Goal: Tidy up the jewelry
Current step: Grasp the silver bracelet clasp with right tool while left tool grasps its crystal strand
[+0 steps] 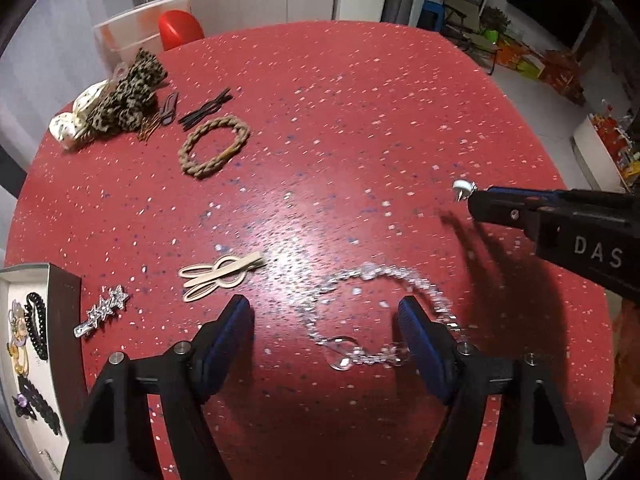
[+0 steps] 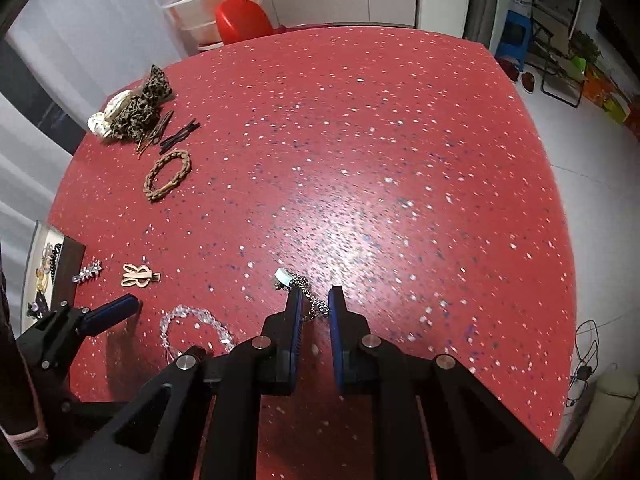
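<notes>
Over the red table [image 1: 360,120], my left gripper [image 1: 324,312] hangs with its jaws apart, and nothing is pinched between them. Below it the clear bead chain [image 1: 372,276] lies curled on the table near my edge. My right gripper [image 2: 314,300] is squeezed together on a little silver chain [image 2: 316,304] with a pale charm [image 2: 283,277] sticking out past the tips. Near the left edge I see a bunny clip [image 1: 220,276] and a sparkly star clip [image 1: 102,312], just beside the open box [image 1: 64,292] that has hair things in it. Far off, by the left corner, sit a braided ring [image 1: 214,146], dark pins [image 1: 206,110] and spotted scrunchies [image 1: 128,96].
</notes>
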`<action>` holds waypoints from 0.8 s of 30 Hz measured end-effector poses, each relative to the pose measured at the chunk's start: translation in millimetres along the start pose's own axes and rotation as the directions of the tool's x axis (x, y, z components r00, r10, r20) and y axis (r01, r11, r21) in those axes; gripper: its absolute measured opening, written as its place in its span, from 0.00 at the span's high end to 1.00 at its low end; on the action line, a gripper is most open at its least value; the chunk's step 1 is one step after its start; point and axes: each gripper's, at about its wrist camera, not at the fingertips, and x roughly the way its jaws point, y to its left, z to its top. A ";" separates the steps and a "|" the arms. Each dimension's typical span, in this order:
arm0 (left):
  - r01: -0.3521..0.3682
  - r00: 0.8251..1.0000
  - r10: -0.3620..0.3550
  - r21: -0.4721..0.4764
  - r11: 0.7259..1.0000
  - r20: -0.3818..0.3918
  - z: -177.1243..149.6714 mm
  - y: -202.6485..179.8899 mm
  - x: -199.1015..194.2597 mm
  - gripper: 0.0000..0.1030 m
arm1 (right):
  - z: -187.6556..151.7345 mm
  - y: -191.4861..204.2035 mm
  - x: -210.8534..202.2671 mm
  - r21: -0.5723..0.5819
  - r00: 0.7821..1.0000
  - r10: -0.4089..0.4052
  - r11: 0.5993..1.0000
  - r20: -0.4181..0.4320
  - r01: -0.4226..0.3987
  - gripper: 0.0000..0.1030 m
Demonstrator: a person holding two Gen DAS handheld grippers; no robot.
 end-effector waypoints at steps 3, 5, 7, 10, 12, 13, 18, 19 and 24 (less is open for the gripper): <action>0.031 1.000 -0.031 -0.022 0.999 0.001 2.6 -3.0 -2.8 0.23 | -3.6 -8.6 -5.3 0.023 1.000 0.000 1.000 0.004 0.000 0.86; 0.069 0.997 -0.071 -0.078 0.995 -0.020 5.5 -1.7 -1.7 0.23 | -6.0 -14.7 -9.5 0.040 1.000 -0.003 0.999 0.008 0.002 0.86; 0.113 0.992 -0.119 -0.154 0.982 -0.032 7.7 -1.5 -1.8 0.23 | -7.9 -21.1 -14.2 0.054 1.000 -0.008 0.998 0.014 0.008 0.87; 0.125 0.990 -0.135 -0.205 0.971 -0.035 7.6 -10.9 -3.7 0.23 | -11.6 -32.6 -21.8 0.083 0.999 -0.023 0.996 0.022 0.021 0.87; 0.094 0.993 -0.107 -0.211 0.973 -0.050 9.9 -21.3 -1.2 0.23 | -14.9 -40.5 -25.8 0.102 0.999 -0.036 0.994 0.023 0.033 0.87; 0.072 0.994 -0.086 -0.209 0.975 -0.062 9.3 -27.8 0.1 0.23 | -16.0 -43.8 -26.9 0.109 0.999 -0.040 0.993 0.023 0.037 0.87; -0.016 0.995 -0.002 -0.176 0.984 -0.101 8.9 -51.0 9.2 0.35 | -26.7 -62.0 -33.7 0.150 0.998 -0.063 0.987 0.013 0.060 0.87; -0.034 0.995 0.019 -0.156 0.987 -0.101 8.2 -55.3 9.3 0.42 | -28.5 -64.9 -34.6 0.154 0.998 -0.063 0.986 0.013 0.060 0.87; -0.014 0.996 0.002 -0.123 0.992 -0.095 7.1 -64.4 7.6 0.93 | -37.8 -69.6 -37.1 0.173 0.998 -0.055 0.984 0.007 0.053 0.87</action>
